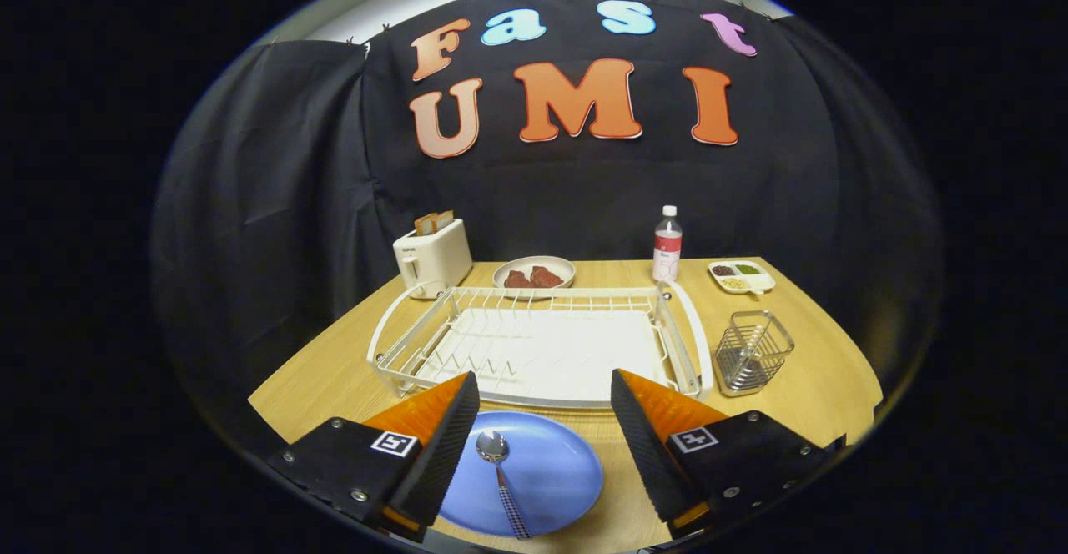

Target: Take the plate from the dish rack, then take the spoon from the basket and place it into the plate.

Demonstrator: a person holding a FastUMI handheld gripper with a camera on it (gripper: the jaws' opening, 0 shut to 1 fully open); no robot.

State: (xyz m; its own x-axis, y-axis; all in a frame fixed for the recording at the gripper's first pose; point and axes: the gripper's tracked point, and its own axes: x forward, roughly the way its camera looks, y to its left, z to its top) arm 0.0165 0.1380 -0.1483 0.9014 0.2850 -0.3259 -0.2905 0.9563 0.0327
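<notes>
From the gripper view, the gripper (545, 445) hung with jaws wide apart, holding nothing. The spoon (501, 475) lay between them in the plate (551, 470), on the counter (801, 387) before the empty rack (534, 345). It looked light, stiff and slippery, best pinched across its thin handle. Its long axis ran roughly front to back, bowl toward the rack, handle toward the gripper.

On the desk (334, 379), the plate (551, 479) lies between the parted jaws with the spoon (501, 475) on it. The rack (534, 345) sits at 12 o'clock from the plate, the basket (753, 352) at 3 o'clock of the rack. Behind the rack stand a toaster (431, 256) at 11, a bowl (534, 272) at 12 and a bottle (667, 244) at 1.
</notes>
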